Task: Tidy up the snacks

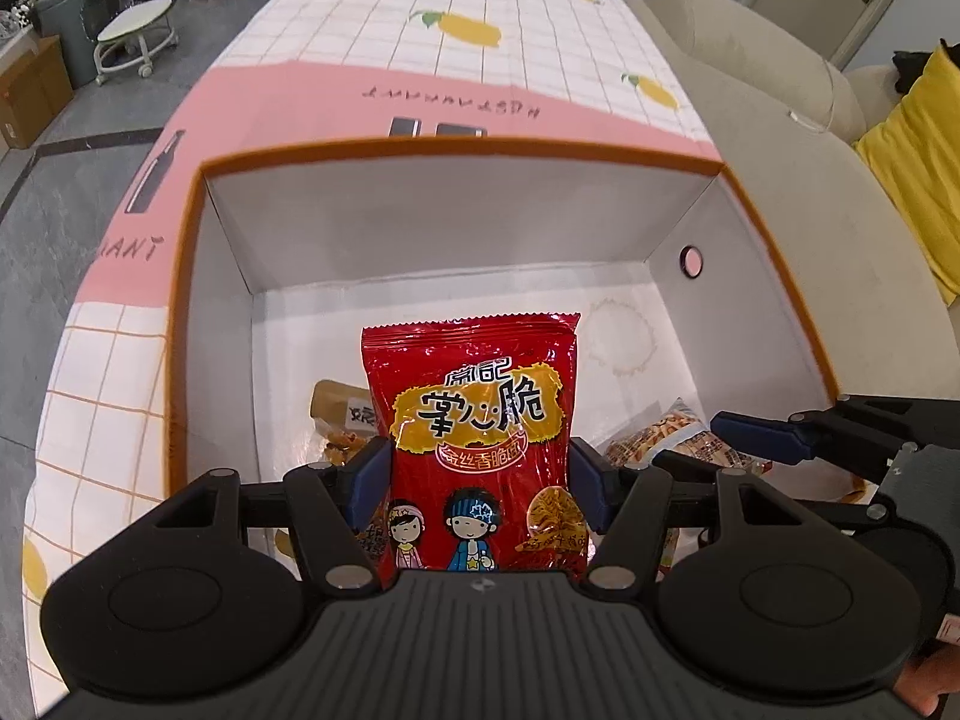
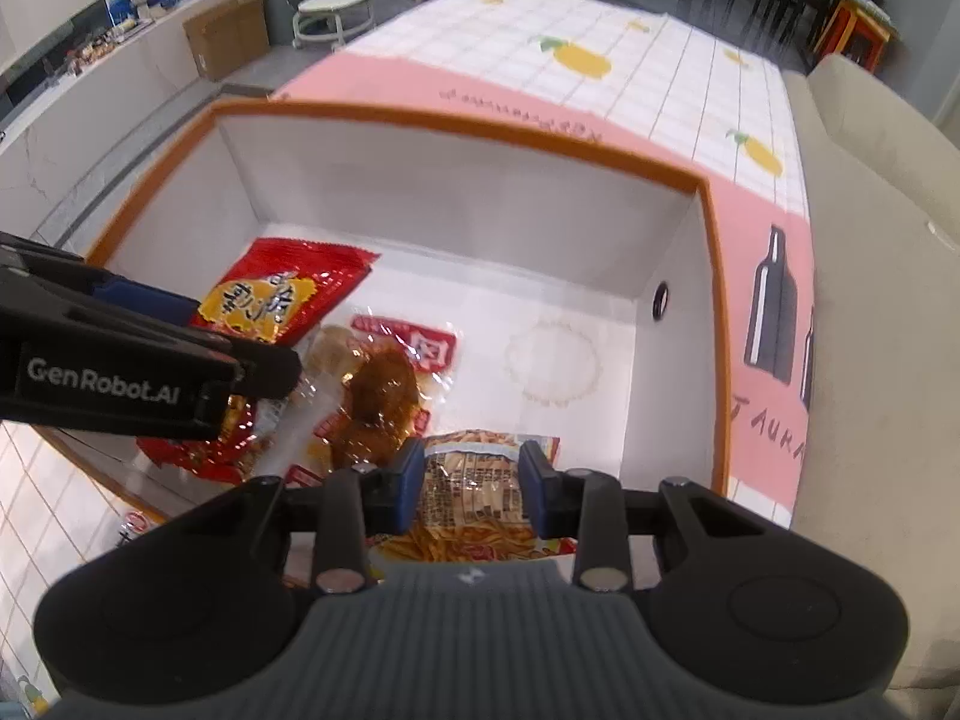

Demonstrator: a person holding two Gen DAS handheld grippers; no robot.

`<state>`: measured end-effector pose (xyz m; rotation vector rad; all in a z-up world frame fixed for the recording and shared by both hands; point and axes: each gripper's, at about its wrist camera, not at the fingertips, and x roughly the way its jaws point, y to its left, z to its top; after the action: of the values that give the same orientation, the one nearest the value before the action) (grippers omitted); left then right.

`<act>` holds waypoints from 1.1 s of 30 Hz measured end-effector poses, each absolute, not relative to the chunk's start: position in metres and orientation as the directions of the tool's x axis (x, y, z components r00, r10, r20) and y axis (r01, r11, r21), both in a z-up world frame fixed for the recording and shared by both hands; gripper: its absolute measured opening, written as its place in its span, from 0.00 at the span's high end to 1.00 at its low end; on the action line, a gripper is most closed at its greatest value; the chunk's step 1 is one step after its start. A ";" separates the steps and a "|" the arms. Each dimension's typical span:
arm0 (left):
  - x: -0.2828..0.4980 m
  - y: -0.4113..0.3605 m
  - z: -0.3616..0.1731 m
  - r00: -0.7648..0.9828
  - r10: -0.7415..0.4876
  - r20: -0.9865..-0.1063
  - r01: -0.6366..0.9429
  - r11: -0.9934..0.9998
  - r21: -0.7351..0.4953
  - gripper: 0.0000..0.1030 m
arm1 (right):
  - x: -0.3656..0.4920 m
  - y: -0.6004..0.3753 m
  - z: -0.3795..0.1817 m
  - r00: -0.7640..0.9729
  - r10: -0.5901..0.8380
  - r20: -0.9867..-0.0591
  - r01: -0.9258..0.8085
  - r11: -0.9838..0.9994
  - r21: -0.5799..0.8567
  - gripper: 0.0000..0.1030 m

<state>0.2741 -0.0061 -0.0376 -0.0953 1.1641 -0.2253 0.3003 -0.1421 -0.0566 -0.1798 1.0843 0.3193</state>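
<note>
Left tongs (image 1: 480,483) pinching red bag (image 1: 474,420); right tongs (image 2: 471,489) pinching fries packet (image 2: 474,492) over box (image 2: 717,324).

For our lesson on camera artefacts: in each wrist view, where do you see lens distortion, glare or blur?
Left wrist view: straight lines bow, the orange-rimmed box and tablecloth curving outward; ceiling light glints off the red snack bag. Right wrist view: same bowing; the box's far rim looks smeared, the tablecloth lettering soft; glare spots on the clear sauce packet.
</note>
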 end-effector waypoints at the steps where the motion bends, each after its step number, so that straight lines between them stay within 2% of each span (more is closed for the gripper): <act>1: 0.275 -0.006 -0.040 0.371 -0.227 -0.901 0.125 0.973 -0.194 0.31 | 0.302 -0.142 -0.059 0.419 0.168 -0.892 -0.339 0.941 0.018 0.69; 5: 0.278 -0.008 -0.051 0.345 -0.205 -0.916 0.109 0.978 -0.178 0.31 | 0.306 -0.145 -0.064 0.395 0.167 -0.903 -0.324 0.945 0.033 0.69; 10: 0.281 -0.014 -0.060 0.336 -0.135 -0.932 0.122 0.988 -0.099 0.31 | 0.305 -0.139 -0.069 0.393 0.120 -0.912 -0.342 0.939 -0.024 0.67; 16: 0.282 -0.015 -0.063 0.328 -0.113 -0.938 0.122 0.990 -0.076 0.27 | 0.300 -0.137 -0.072 0.411 0.094 -0.907 -0.356 0.932 -0.065 0.65; 20: 0.282 -0.018 -0.062 0.332 -0.093 -0.939 0.132 0.990 -0.052 0.20 | 0.299 -0.138 -0.068 0.423 0.091 -0.902 -0.352 0.933 -0.071 0.60; 30: 0.269 -0.011 -0.038 0.397 -0.135 -0.908 0.133 0.987 -0.089 0.15 | 0.288 -0.146 -0.048 0.469 0.118 -0.875 -0.323 0.945 -0.046 0.42; 33: 0.261 -0.007 -0.025 0.429 -0.142 -0.892 0.132 0.987 -0.093 0.15 | 0.281 -0.149 -0.038 0.483 0.140 -0.865 -0.303 0.953 -0.015 0.40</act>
<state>0.2609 -0.0074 -0.0251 -0.0096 1.1143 -0.1712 0.2811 -0.1492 -0.0383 -0.1744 1.0336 0.2712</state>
